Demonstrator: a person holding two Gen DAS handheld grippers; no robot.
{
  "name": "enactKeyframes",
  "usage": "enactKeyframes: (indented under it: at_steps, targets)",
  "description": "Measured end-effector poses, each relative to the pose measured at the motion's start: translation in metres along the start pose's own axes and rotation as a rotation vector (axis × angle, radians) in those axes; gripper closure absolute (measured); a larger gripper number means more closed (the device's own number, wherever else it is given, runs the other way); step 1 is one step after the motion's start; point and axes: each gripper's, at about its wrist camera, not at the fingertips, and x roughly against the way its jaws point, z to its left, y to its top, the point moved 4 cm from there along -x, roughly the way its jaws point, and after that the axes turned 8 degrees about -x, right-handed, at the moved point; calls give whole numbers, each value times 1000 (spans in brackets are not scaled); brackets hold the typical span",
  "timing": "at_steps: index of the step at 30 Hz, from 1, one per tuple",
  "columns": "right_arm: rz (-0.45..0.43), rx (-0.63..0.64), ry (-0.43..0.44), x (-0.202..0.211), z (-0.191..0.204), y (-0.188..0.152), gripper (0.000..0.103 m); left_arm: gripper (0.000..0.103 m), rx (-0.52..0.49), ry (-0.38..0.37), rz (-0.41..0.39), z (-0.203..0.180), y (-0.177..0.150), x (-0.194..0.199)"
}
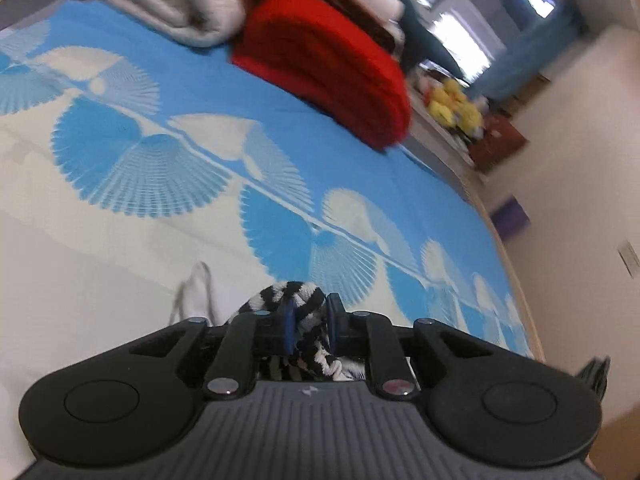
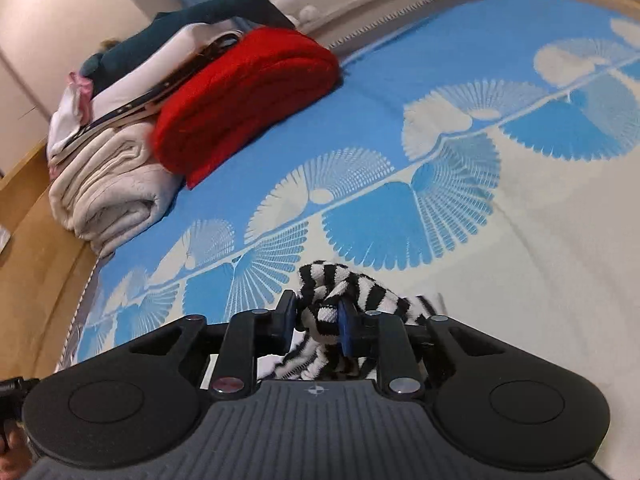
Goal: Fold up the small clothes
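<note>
While both claws pinch it, striped sock (image 1: 304, 312) bunches

The striped sock (image 2: 340, 292) is looking like soft knitted cloth. The red blanket (image 2: 244, 100) is looking fuzzy. The grippers' black plastic is looking matt.

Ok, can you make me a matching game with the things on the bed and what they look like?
Things:
1. striped garment
2. folded blanket
3. bedspread
4. folded quilt

Looks:
A. red
B. blue and white with fan shapes
C. cream
D. black and white, pinched in both grippers' fingers

Pairs: 1-D, 2-A, 3-B, 4-C
</note>
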Motion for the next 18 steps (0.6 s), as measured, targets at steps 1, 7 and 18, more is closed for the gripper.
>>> enactKeyframes:
  at_steps: [1, 7, 18]
  targets:
    - [15, -12, -13, -8, 0, 0, 72, 83, 23, 5, 7, 3, 1, -3]
    - [-21, -58, -84, -18, -9, 10, 62, 49, -50, 8, 48, 3, 1, -4]
    - [276, 360, -5, -19, 21, -52, 49, 26, -532, 5, 258, -53, -76, -45]
